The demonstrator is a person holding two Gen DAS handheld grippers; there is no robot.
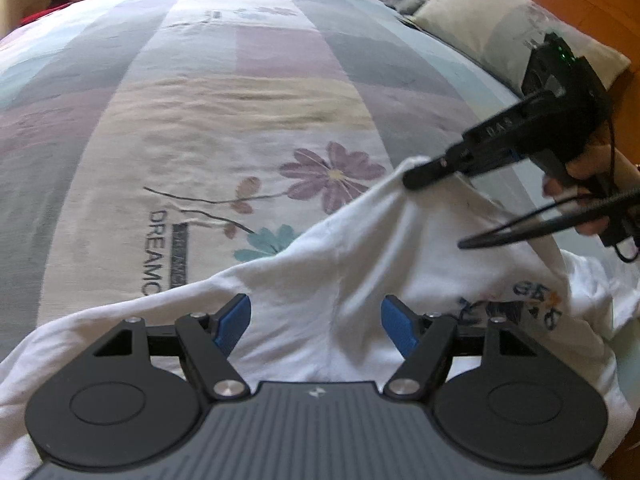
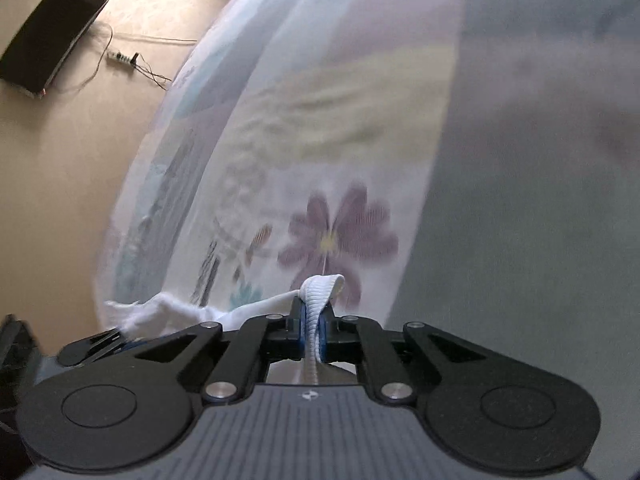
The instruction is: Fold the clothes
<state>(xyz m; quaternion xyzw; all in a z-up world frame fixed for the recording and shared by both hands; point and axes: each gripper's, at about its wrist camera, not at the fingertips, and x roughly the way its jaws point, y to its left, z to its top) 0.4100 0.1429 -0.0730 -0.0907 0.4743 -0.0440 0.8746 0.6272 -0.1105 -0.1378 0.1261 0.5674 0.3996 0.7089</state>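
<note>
White garment (image 1: 320, 280): a T-shirt by the look of it, with a dark printed graphic near one side. It lies rumpled on the near part of the bed, one portion drawn up into a peak. No tidy fold shows.

Ribbed hem or collar band (image 2: 320, 292): pinched in the right claw (image 2: 313, 336), whose blue pads are shut flat on the band. From the left wrist view this claw holds the peak clear of the bed, with cloth sloping down from it on both sides.

Left claw (image 1: 316, 324): jaws spread wide, nothing between the blue pads, poised just above the low, slack part of the garment.

Hand (image 1: 580, 184): grips the handle of the right tool; partly hidden by it.

Bed cover (image 1: 240, 100): pastel patchwork with flower prints and lettering, bearing the garment.

Pillow (image 1: 480, 12): at the far corner, well apart from the garment.

Beyond the bed, right wrist view: a dark flat panel (image 2: 48, 36) and a power strip (image 2: 120, 58) with cables, seemingly on the floor, though blur makes this uncertain.

Risks, as judged:
- The right grip takes only a narrow band, so a sharp pull could slip it free.
- Lifted at one point, the cloth may bunch or twist, leaving a crooked fold.
- The left claw could nip two layers together where the cloth lies rumpled.
</note>
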